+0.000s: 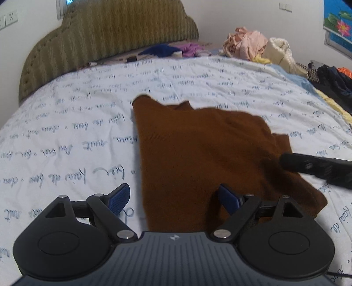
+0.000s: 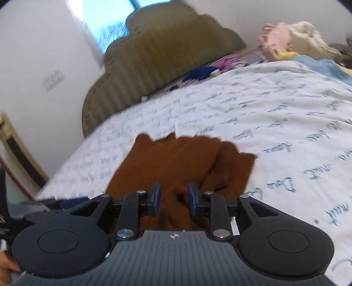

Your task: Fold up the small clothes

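White bedding (image 1: 66, 123) printed with blue script covers the bed, and on it, near the cameras' edge, lies the brown garment (image 1: 198, 154), partly folded, with a straight left edge and a rumpled right side.

Nearest to the garment's close hem hangs the left gripper (image 1: 173, 200), its jaws spread wide: one pad over bare bedding just left of the garment, the other over the cloth, nothing pinched. At the garment's right side sits the right gripper (image 2: 173, 199), its jaws narrowly apart with a ridge of brown cloth rising between them; whether the pads press on that ridge cannot be told from the blurred picture.

The step in hand looks like squaring the fold. To do it well, the right gripper would need a firm pinch on both layers at the right edge, and the left should straddle the straight edge at the hem before closing, so the two lift together and the cloth does not skew. A slow, level carry would keep the loose flap on the garment's right from trailing.

Beyond the garment come open bedding, then the olive headboard (image 1: 123, 33) and a heap of pink and cream clothes (image 1: 246, 44).

Only the left view shows the right gripper from outside, as a dark bar reaching onto the garment's right edge, and it is sharp. Only the right view shows the window (image 2: 105, 19) beside the headboard and the bunched cloth between its own pads.
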{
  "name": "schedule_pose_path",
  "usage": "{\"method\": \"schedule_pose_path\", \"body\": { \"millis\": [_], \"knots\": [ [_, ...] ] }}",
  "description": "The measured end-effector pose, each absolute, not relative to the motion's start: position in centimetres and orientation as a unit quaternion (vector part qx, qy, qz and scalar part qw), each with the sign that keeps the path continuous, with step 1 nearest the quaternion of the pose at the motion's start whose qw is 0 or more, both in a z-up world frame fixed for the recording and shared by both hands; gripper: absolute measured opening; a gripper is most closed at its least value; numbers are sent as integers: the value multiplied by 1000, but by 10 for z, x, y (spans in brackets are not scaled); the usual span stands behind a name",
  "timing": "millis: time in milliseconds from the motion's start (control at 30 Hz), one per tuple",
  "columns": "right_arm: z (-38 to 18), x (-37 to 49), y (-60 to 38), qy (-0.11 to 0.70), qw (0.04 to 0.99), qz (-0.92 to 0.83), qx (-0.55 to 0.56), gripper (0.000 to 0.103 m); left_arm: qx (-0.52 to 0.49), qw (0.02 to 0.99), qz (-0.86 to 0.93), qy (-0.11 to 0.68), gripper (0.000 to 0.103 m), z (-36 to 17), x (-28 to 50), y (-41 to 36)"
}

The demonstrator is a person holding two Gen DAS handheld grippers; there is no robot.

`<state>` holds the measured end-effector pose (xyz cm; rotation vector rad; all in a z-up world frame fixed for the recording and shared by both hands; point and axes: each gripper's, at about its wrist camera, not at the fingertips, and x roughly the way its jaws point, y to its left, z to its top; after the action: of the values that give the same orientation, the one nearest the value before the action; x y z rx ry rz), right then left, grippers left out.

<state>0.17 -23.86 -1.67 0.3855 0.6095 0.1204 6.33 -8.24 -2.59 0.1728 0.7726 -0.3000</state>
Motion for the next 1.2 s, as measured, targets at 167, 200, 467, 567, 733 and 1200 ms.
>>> {"method": "schedule_pose_path", "body": {
  "millis": [167, 200, 467, 567, 733, 1200],
  "knots": [
    [-30, 5, -249, 313, 926, 42, 206, 31, 79, 907, -146, 388, 88, -33, 64, -80],
    [-27, 4, -248, 308, 928, 44, 203, 32, 80, 908, -145, 386, 88, -32, 64, -80],
    [-26, 10, -239, 315, 932, 34, 176, 40, 80, 907, -141, 388, 88, -33, 64, -81],
    [-30, 6, -244, 313, 929, 34, 196, 42, 81, 907, -142, 389, 88, -33, 65, -80],
    [-21, -8, -264, 286, 930, 25, 232, 78, 66, 909, -151, 383, 88, -29, 64, -73],
    [-68, 9, -300, 343, 850, 100, 388, 85, -223, 813, -263, 469, 90, -59, 123, 0]
  ]
}}
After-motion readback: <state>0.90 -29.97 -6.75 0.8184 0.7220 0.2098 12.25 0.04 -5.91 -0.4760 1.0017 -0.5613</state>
